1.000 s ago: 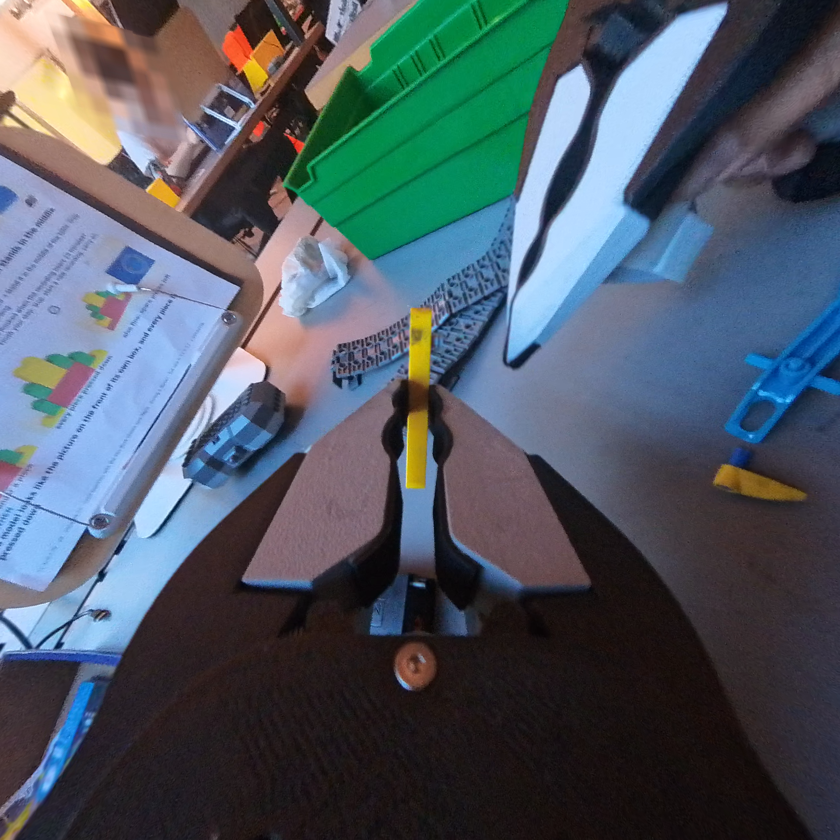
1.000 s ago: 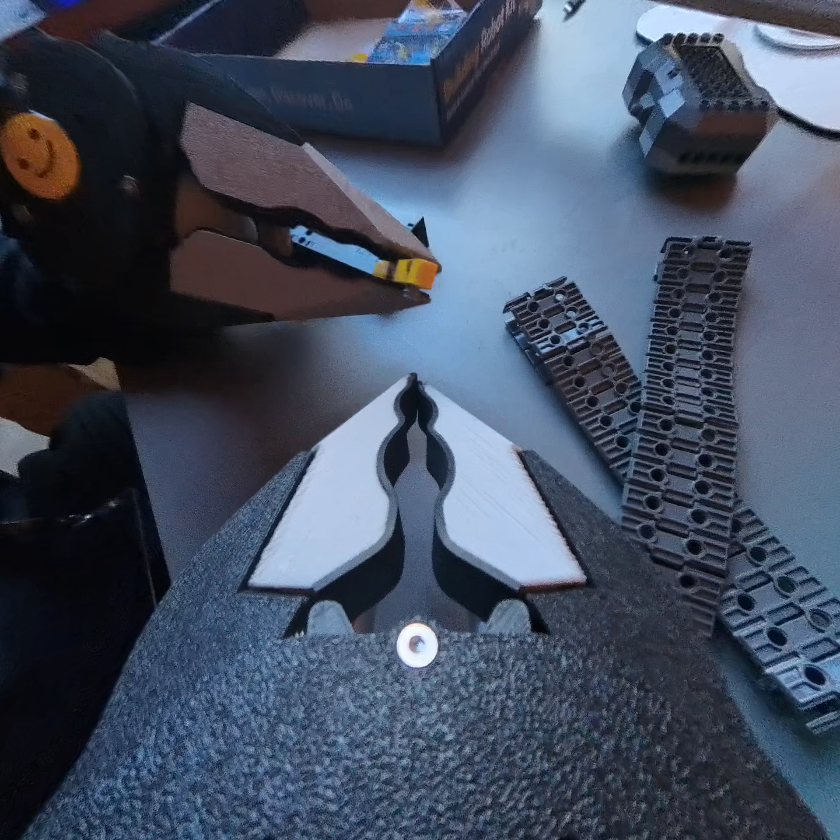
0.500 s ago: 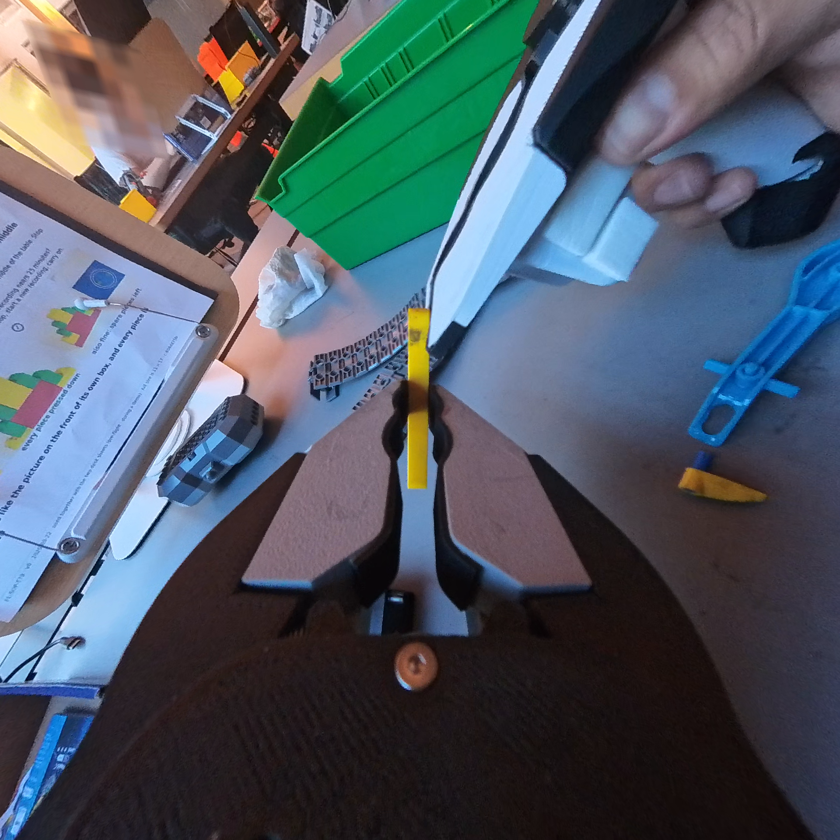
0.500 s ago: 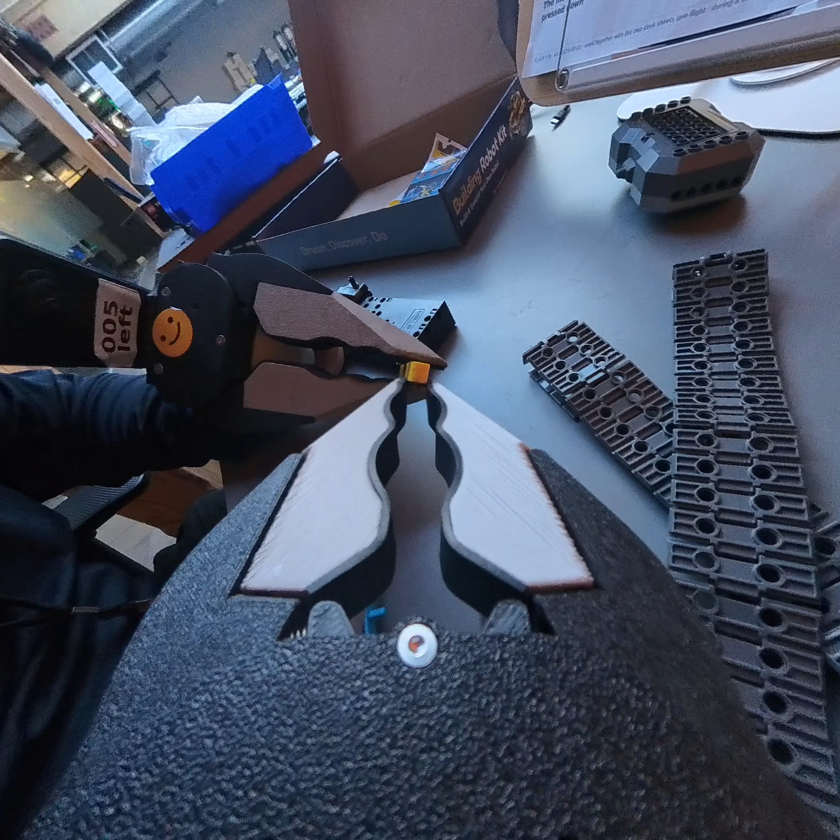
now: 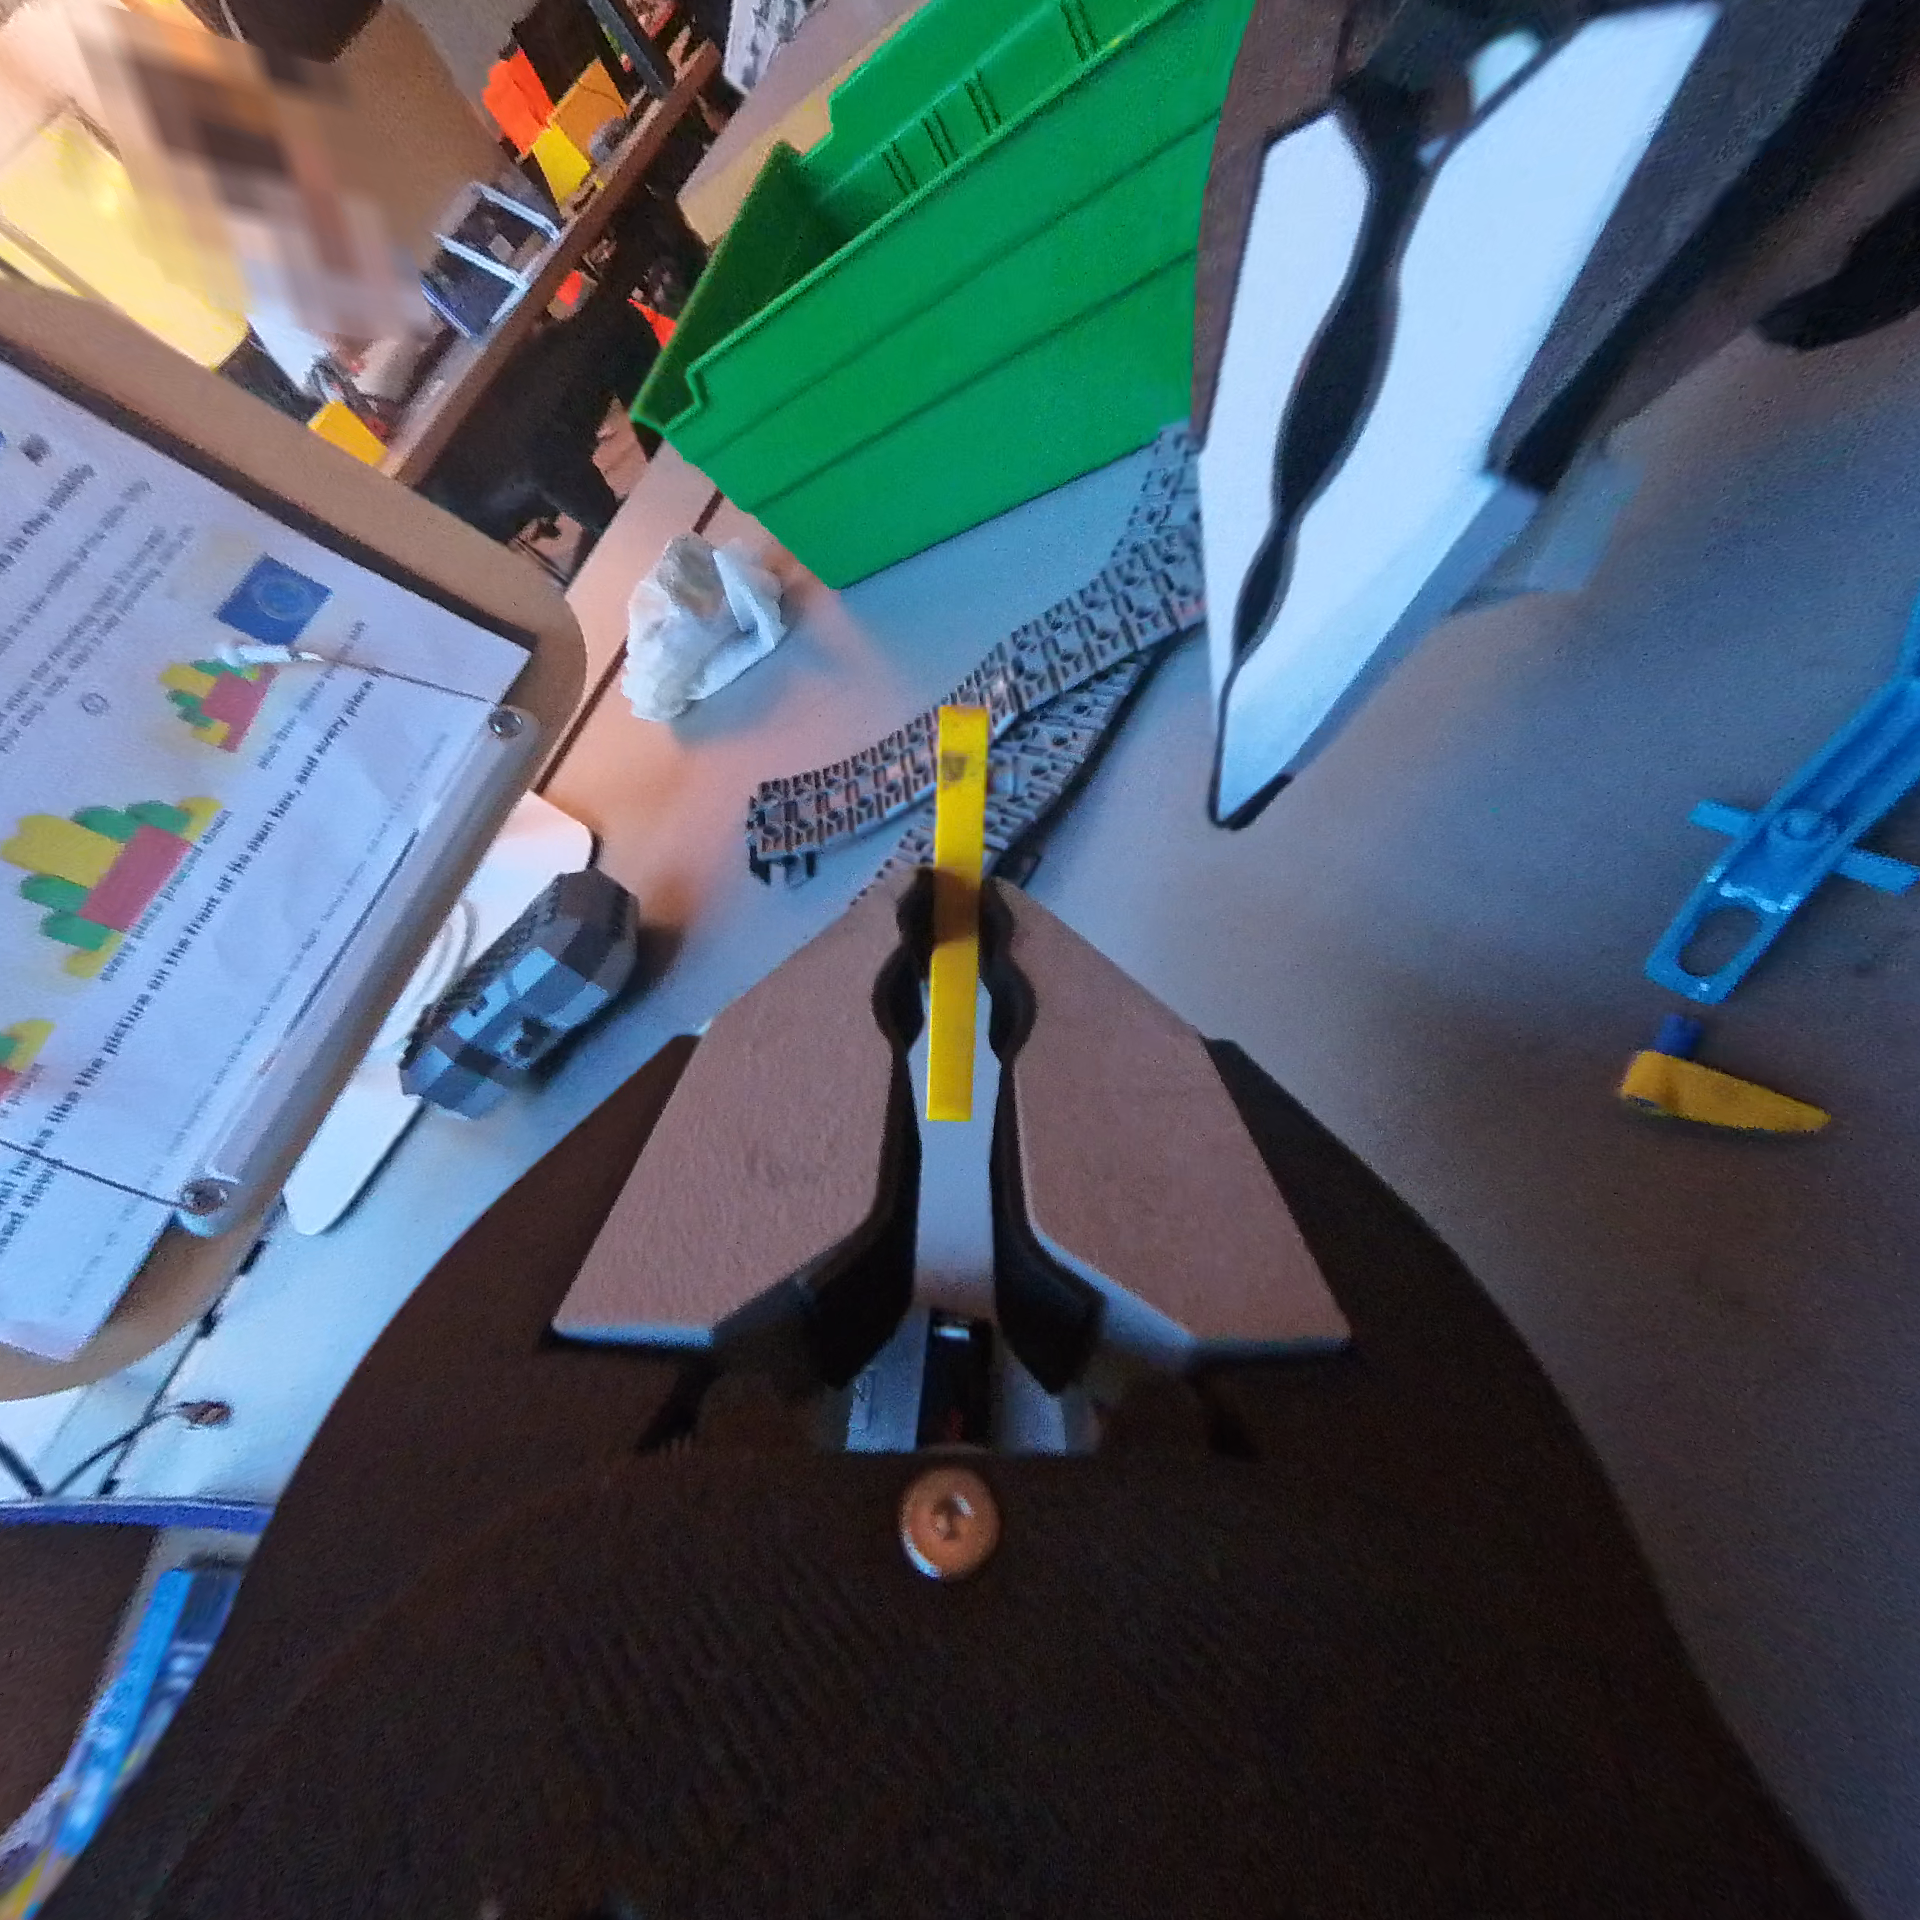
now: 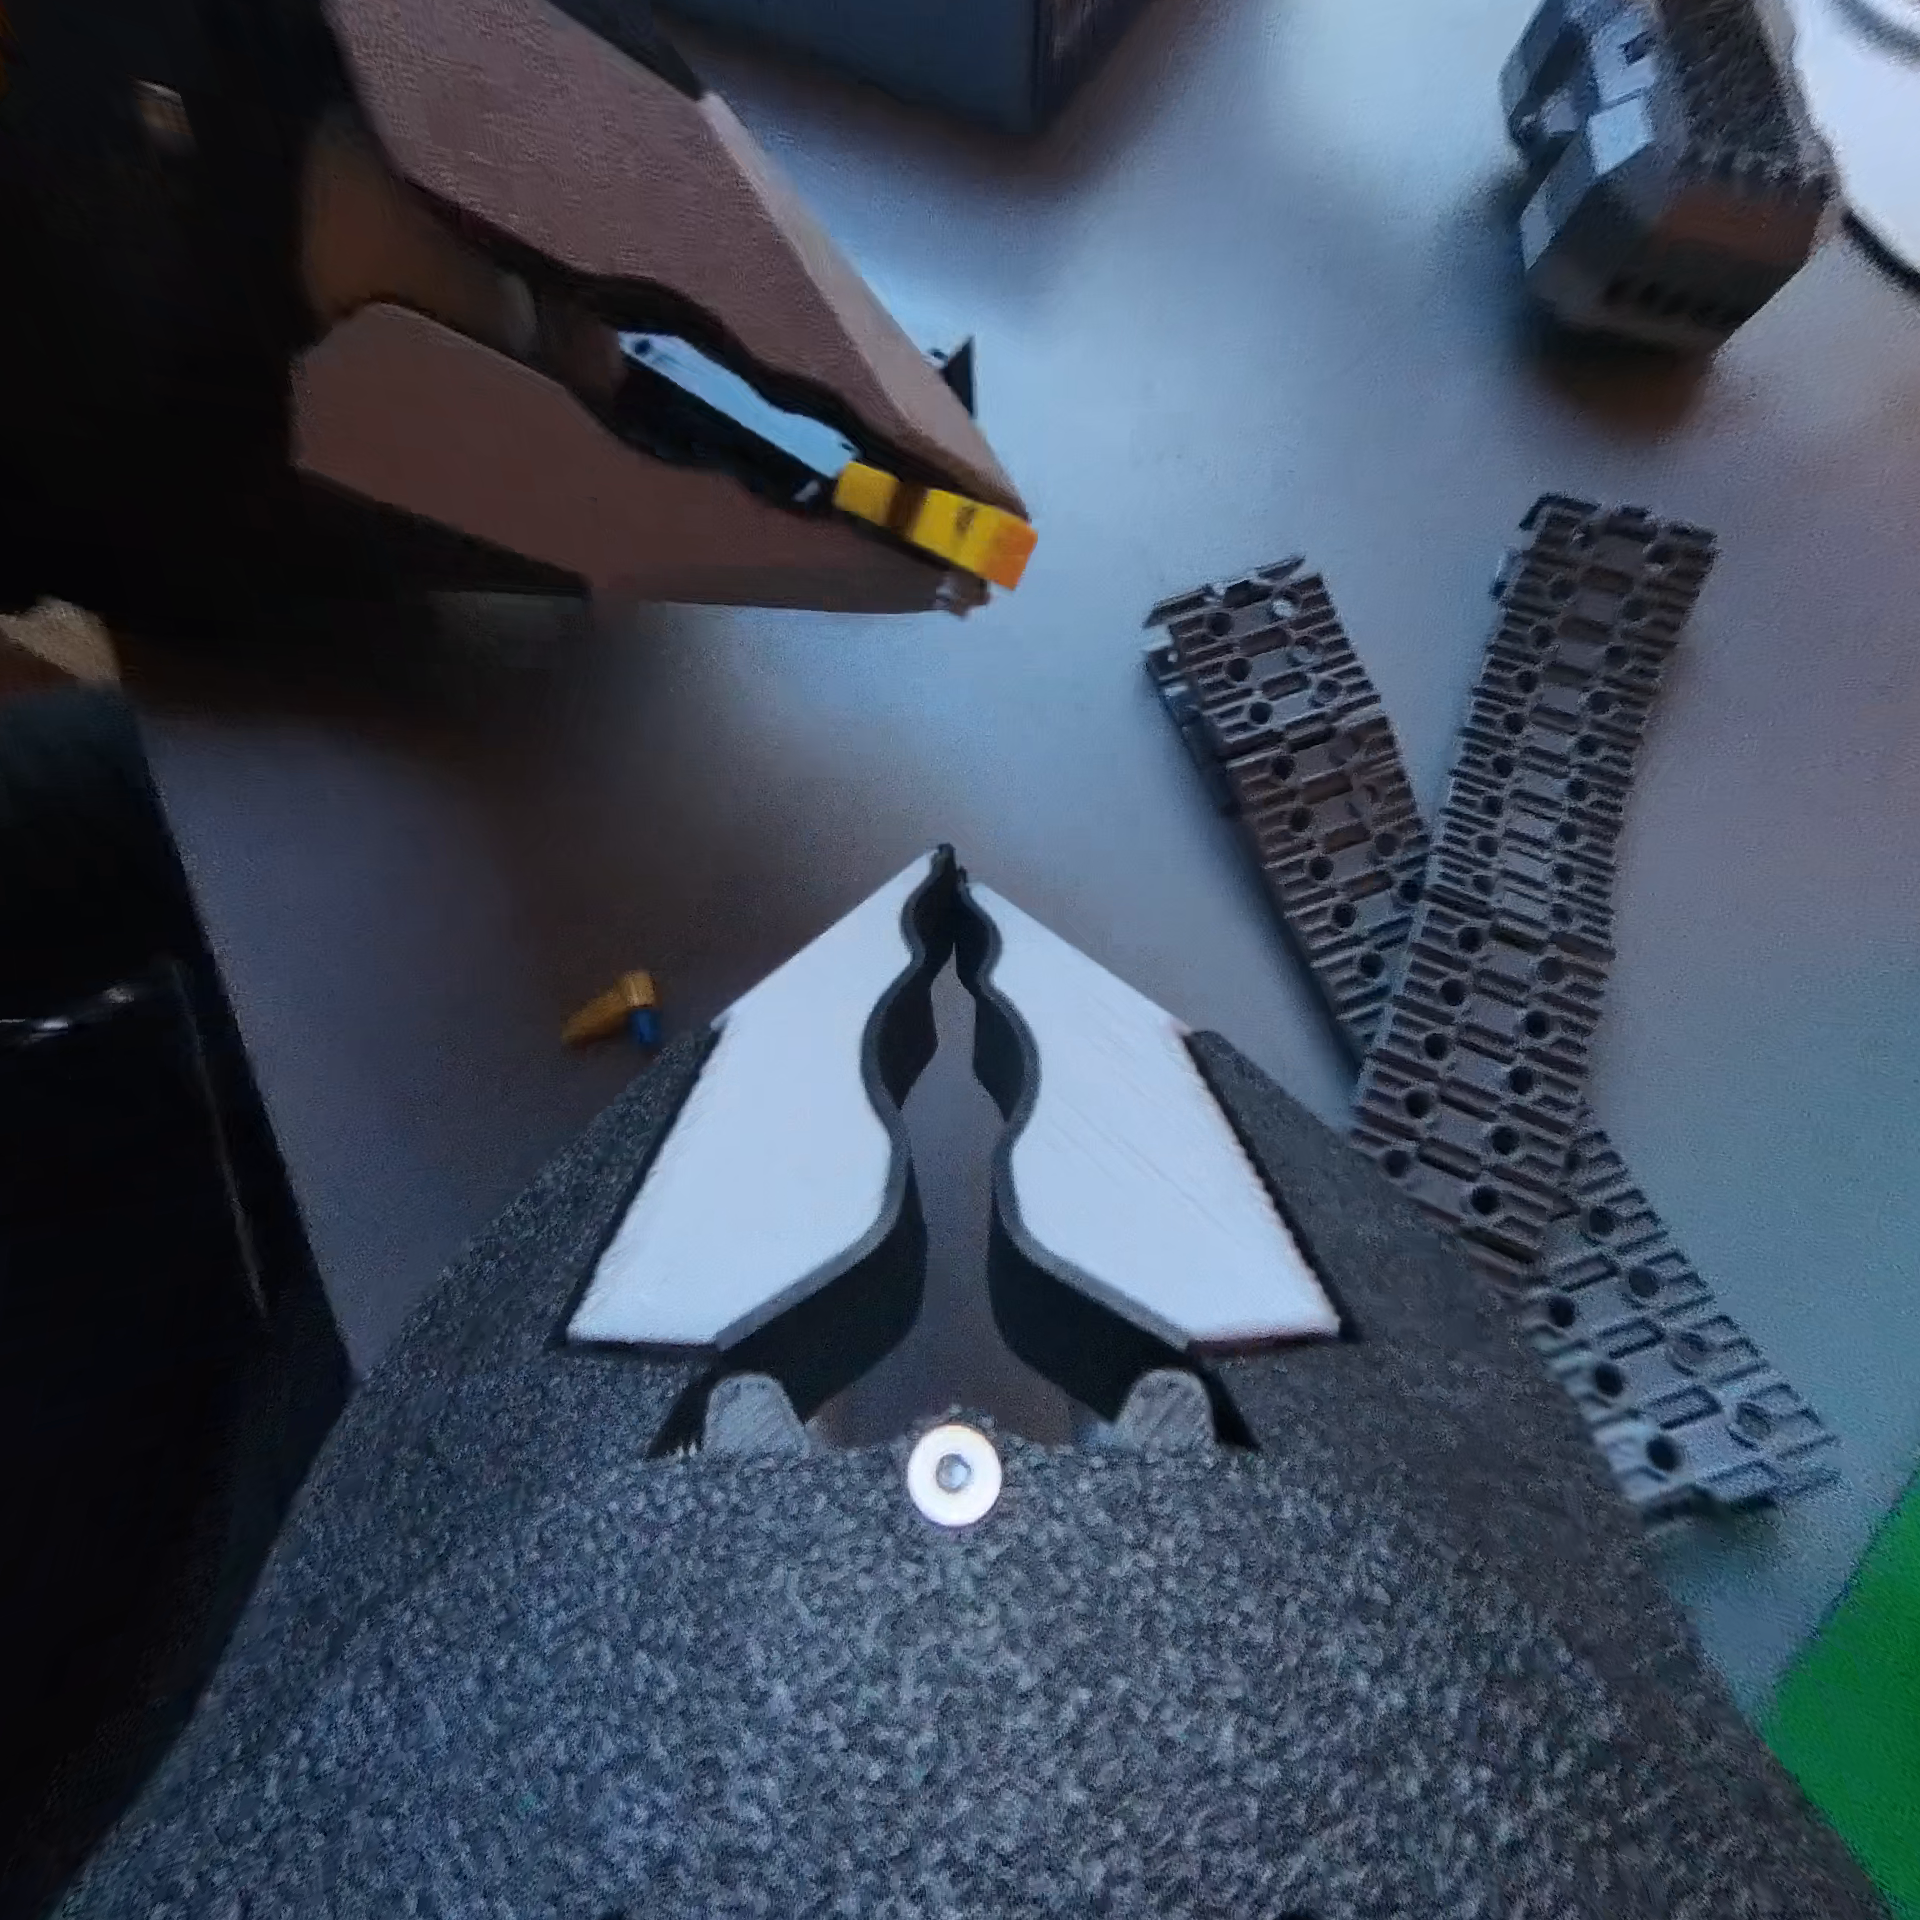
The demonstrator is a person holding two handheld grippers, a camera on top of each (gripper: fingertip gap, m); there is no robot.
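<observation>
My left gripper [image 5: 951, 896] is shut on a thin yellow flat piece [image 5: 958, 831] that stands on edge between the brown pads and sticks out past the tips. In the right wrist view the left gripper [image 6: 987, 566] is at the upper left, above the table, with the yellow piece [image 6: 961, 528] in its tips. My right gripper [image 6: 948, 864] has white pads, is shut and holds nothing. It hovers a short way from the yellow piece. It also shows in the left wrist view [image 5: 1242, 808] at the upper right, tips pointing down.
Two grey track strips [image 6: 1455, 935] lie crossed on the grey table [image 6: 1091, 312]. A grey brick model [image 5: 530, 997], a crumpled tissue [image 5: 696, 623], a green bin [image 5: 935, 312], an instruction board [image 5: 208, 831], a blue part [image 5: 1797, 862] and a yellow wedge with blue pin [image 5: 1714, 1103] lie around. Across from one pair of fingers to the other is roughly 6 centimetres.
Half a second ago the right gripper's tips, slightly parted, were right at the yellow piece. Now it has drawn back and closed. The left gripper still holds the piece.
</observation>
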